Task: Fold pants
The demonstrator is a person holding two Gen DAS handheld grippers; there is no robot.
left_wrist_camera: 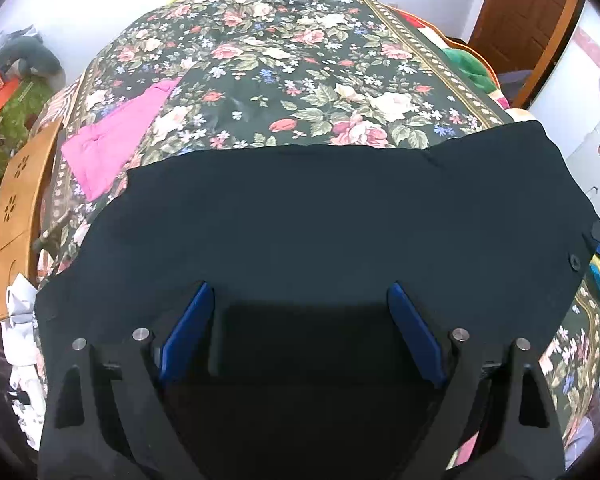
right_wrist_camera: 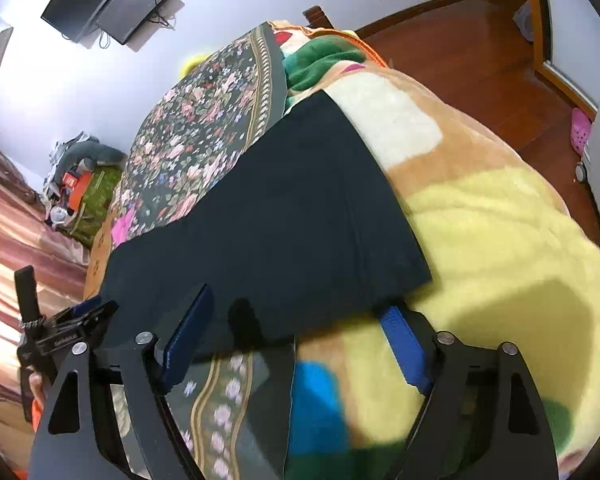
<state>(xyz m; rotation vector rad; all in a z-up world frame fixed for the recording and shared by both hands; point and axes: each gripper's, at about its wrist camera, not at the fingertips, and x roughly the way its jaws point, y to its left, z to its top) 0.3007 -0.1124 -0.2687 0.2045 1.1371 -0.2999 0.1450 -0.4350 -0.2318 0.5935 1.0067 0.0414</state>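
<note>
Dark navy pants (left_wrist_camera: 320, 216) lie spread flat across the near part of a floral bedspread (left_wrist_camera: 284, 64). My left gripper (left_wrist_camera: 300, 296) is open right over the pants' near edge, its blue pads (left_wrist_camera: 188, 328) wide apart and empty. In the right wrist view the pants (right_wrist_camera: 284, 216) stretch away to the upper right. My right gripper (right_wrist_camera: 300, 312) is open at the pants' near edge, empty. The left gripper (right_wrist_camera: 76, 320) shows at the left there.
A folded pink garment (left_wrist_camera: 112, 140) lies on the bedspread at the left. A wooden board (left_wrist_camera: 16, 208) stands at the bed's left side. A yellow and orange fleece blanket (right_wrist_camera: 480, 240) covers the bed's right side. Wooden floor (right_wrist_camera: 460, 48) and a door (left_wrist_camera: 520, 4) lie beyond.
</note>
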